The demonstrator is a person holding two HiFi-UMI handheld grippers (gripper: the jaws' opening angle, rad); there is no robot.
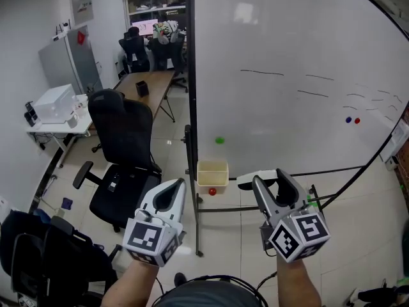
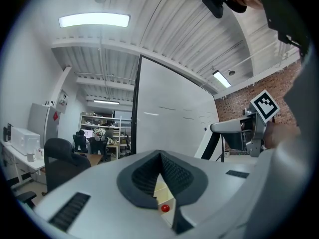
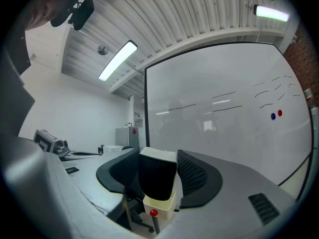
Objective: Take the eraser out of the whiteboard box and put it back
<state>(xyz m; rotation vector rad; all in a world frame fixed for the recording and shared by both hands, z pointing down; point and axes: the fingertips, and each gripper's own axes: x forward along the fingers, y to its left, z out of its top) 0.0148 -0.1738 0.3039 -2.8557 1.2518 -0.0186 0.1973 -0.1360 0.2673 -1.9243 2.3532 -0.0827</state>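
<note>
A cream-yellow open box (image 1: pixel 212 173) hangs at the whiteboard's (image 1: pixel 287 56) lower left, with a red magnet (image 1: pixel 212 191) just under it. My right gripper (image 1: pixel 267 176) is level, right of and near the box, shut on the eraser (image 1: pixel 249 180), whose white back shows at the jaw tips. In the right gripper view the eraser (image 3: pixel 157 178) fills the gap of the right gripper (image 3: pixel 158 169), black felt facing the camera, above the box (image 3: pixel 159 205). My left gripper (image 1: pixel 177 184) hangs left of the box, jaws together and empty; the left gripper view shows the box (image 2: pixel 160 193) through the left gripper (image 2: pixel 160 156).
The whiteboard's black frame post (image 1: pixel 192 171) runs down beside the box. A black office chair (image 1: pixel 124 158) stands to the left, with a dark bag (image 1: pixel 45 248) near it. A desk (image 1: pixel 144 85) and a white printer (image 1: pixel 54 101) are farther back. Blue and red magnets (image 1: pixel 352 119) stick to the board.
</note>
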